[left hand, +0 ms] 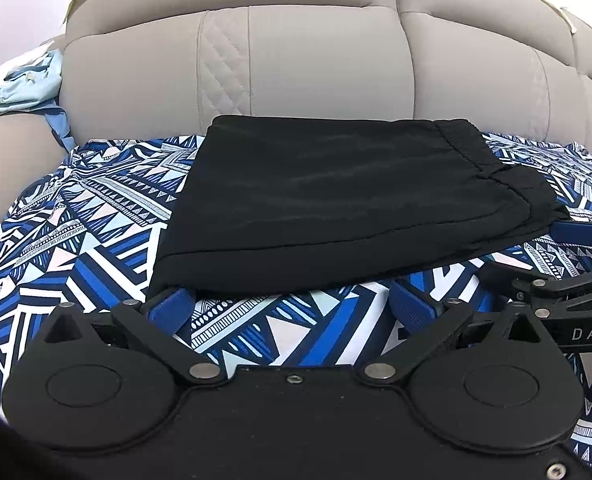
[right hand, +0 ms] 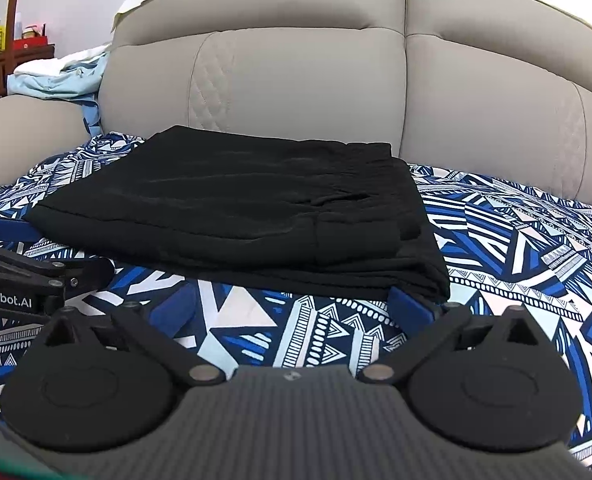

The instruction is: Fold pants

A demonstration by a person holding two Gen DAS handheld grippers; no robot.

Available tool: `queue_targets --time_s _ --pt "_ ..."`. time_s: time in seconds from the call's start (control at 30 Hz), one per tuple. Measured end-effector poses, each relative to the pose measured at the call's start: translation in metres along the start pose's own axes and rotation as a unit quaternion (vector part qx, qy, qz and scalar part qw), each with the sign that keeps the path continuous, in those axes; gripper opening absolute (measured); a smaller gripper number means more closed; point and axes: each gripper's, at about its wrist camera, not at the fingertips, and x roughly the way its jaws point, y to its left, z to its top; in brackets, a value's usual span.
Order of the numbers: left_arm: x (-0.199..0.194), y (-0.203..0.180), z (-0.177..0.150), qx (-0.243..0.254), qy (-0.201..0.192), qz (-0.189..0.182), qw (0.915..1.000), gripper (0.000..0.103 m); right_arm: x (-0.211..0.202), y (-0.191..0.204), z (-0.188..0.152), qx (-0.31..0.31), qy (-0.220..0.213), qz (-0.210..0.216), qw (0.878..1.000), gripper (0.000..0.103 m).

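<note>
Black pants (left hand: pixel 335 200) lie folded into a flat stack on a blue and white patterned sheet (left hand: pixel 76 240); they also show in the right wrist view (right hand: pixel 236 216). My left gripper (left hand: pixel 292 300) is open, its blue pads wide apart at the stack's near edge, left pad touching the near left corner. My right gripper (right hand: pixel 292 304) is open, its right pad just under the stack's near right corner. Each gripper shows at the other view's edge: the right one (left hand: pixel 567 264), the left one (right hand: pixel 24 252).
A beige padded sofa back (left hand: pixel 296 60) rises right behind the pants. Light blue and white clothes (right hand: pixel 56 76) lie on the left armrest. A wooden shelf with bottles (right hand: pixel 0 48) stands far left.
</note>
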Motion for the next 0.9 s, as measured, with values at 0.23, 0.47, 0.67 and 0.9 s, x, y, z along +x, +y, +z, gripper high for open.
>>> queue_targets --time_s 0.23,0.47,0.67,0.9 --pt "0.0012 0.0003 0.0023 0.0 0.008 0.001 1.0 0.103 -0.0001 0.0001 0.0 0.0 0.0 0.0 1.0 0.103" --pt "0.0016 0.0013 0.0027 -0.001 0.012 0.0 0.9999 0.103 -0.0001 0.0 -0.0001 0.0 0.0 0.0 1.0 0.103" --pt "0.0023 0.0014 0.0029 -0.002 0.015 0.001 0.9999 0.103 -0.0002 0.0002 -0.0002 0.0 0.0 -0.001 1.0 0.103" --pt "0.0025 0.0014 0.0029 -0.004 0.019 0.004 0.9998 0.103 0.0 0.0001 -0.0003 0.0 0.0 -0.001 1.0 0.103"
